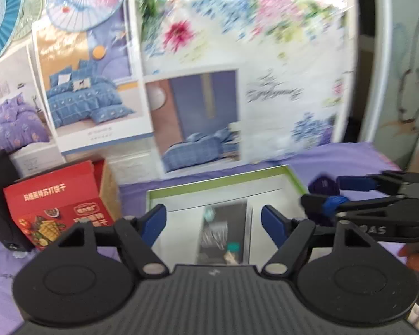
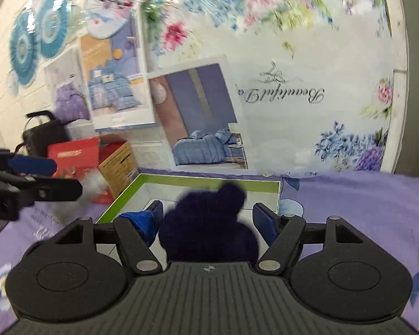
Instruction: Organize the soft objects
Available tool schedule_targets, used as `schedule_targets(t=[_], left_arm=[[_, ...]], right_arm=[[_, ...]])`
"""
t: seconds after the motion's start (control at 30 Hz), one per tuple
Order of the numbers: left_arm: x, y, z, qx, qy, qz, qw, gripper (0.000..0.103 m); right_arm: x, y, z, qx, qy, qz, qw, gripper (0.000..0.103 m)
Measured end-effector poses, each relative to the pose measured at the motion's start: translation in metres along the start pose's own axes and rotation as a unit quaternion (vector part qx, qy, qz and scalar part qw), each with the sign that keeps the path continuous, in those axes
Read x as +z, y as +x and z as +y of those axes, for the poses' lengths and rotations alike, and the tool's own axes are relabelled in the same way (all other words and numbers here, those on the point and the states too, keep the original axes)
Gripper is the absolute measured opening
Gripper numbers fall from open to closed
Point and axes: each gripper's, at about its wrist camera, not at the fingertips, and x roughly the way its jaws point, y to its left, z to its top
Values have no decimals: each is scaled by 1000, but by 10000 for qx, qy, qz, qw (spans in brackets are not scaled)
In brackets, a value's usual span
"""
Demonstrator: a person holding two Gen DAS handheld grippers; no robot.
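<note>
- Plainly, the dark purple fuzzy object sits between the 2 fingers of the right gripper. It is lumpy, and its longer run lies along the fingers, away from the camera.
- It crowds the left-hand pad, where some blue cloth is bunched. A thin sliver of white shows between it and the right-hand pad, so I cannot tell whether the pads truly pinch it or it merely hangs there.
- In the right wrist view the object lies straight ahead over the white inside of the green-rimmed box. Judging by that, the coming move is simply down and forward into the box.
- The left gripper has its jaws spread with nothing between them. It also looks down into the box, where a dark packet lies on the floor.
- From the left wrist view the right gripper reaches in from the right edge, with purple fuzz showing on both sides of its nearer finger. The right hand is therefore the nearer 1 to the task's thing, and the left hand is free.
- A red carton stands left of the box on the purple bedsheet, apart from both grippers.
- Both views are blurred, so finer detail of the fuzz cannot be read.
</note>
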Motion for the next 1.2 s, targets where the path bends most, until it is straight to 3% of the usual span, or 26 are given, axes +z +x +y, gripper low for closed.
schedule_targets(t=[0.1, 0.27, 0.3, 0.37, 0.5, 0.63, 0.8, 0.93, 1.1, 1.2], left_arm=[[-1, 15, 15, -32, -317, 201, 9993, 77], [-18, 0, 21, 67, -355, 36, 9993, 84], [-22, -8, 20, 96, -320, -21, 9994, 87], [-35, -28, 19, 114, -255, -196, 9994, 102], [-67, -79, 16, 198, -69, -533, 9984, 103], [-107, -120, 19, 277, 0, -612, 9977, 103], [-166, -143, 27, 411, -189, -207, 9988, 103], [-206, -150, 28, 290, -471, 118, 9984, 103], [-223, -147, 8, 107, -261, 385, 9989, 103], [-219, -143, -7, 179, -13, 352, 9992, 103]], right_arm=[[3, 5, 4, -92, -115, -130, 9998, 58], [3, -17, 13, 4, -355, -455, 9983, 58], [0, -23, 15, 63, -379, -491, 9981, 58], [-11, -42, 20, 164, -387, -534, 9977, 59], [-47, -88, 31, 246, -328, -581, 9975, 59], [-90, -127, 40, 105, -159, -553, 9983, 60], [-145, -161, 50, -107, 226, -405, 9989, 60], [-185, -174, 53, -203, 798, -265, 9963, 60], [-218, -177, 52, -166, 1316, -83, 9911, 60], [-226, -178, 46, -185, 1410, -15, 9898, 60]])
